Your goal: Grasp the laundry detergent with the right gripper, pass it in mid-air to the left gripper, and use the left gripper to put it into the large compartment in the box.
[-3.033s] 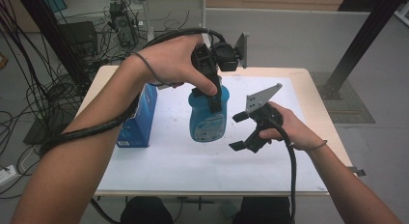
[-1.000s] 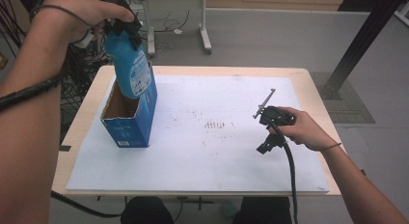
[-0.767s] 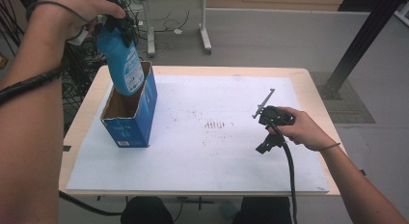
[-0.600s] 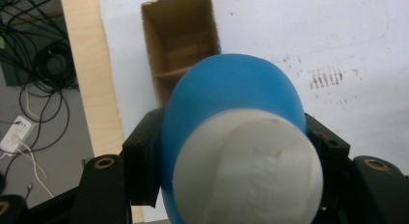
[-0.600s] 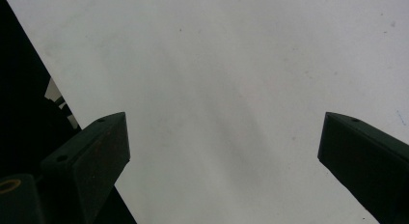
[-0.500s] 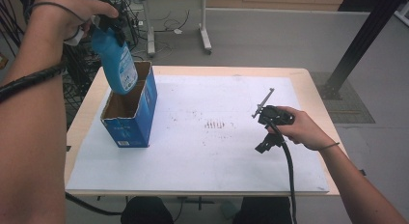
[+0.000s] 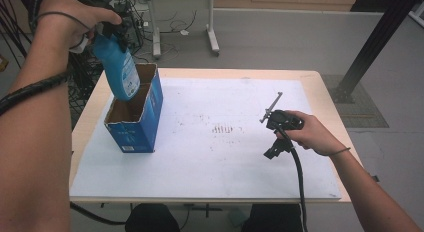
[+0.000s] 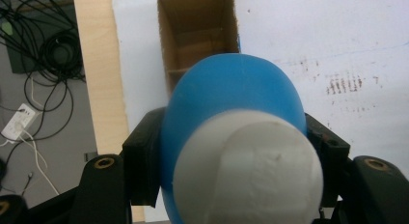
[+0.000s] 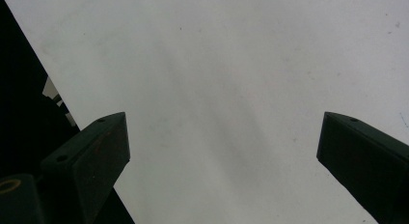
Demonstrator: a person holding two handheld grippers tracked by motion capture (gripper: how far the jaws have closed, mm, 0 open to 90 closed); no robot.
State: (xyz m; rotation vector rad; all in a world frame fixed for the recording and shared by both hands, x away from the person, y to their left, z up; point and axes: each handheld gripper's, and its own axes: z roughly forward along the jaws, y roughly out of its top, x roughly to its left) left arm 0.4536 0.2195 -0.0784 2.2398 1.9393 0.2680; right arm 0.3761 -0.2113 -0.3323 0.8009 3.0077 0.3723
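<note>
High view: a person's left gripper (image 7: 111, 33) clamps a smooth blue plastic bottle (image 7: 118, 71) near its top and holds it tilted, base down, over the open mouth of a blue cardboard box (image 7: 136, 119) standing at the left of the table (image 7: 320, 84). The bottle's lower end sits at the box's rim; whether it touches the cardboard cannot be told. A pale label runs down the bottle's side, and a white patch marks the box's front, but no writing on either can be read. The table is light wood covered by a scuffed white sheet (image 7: 225, 162). Well apart at the right, the right gripper (image 7: 272, 142) rests low over the sheet.

The left gripper view looks down the bottle's rounded blue shoulder and ribbed white cap (image 8: 248, 171), both black jaws pressed against its sides, and into the box's bare brown interior. The right gripper view shows its jaws spread wide with nothing between them, above the plain white sheet.
</note>
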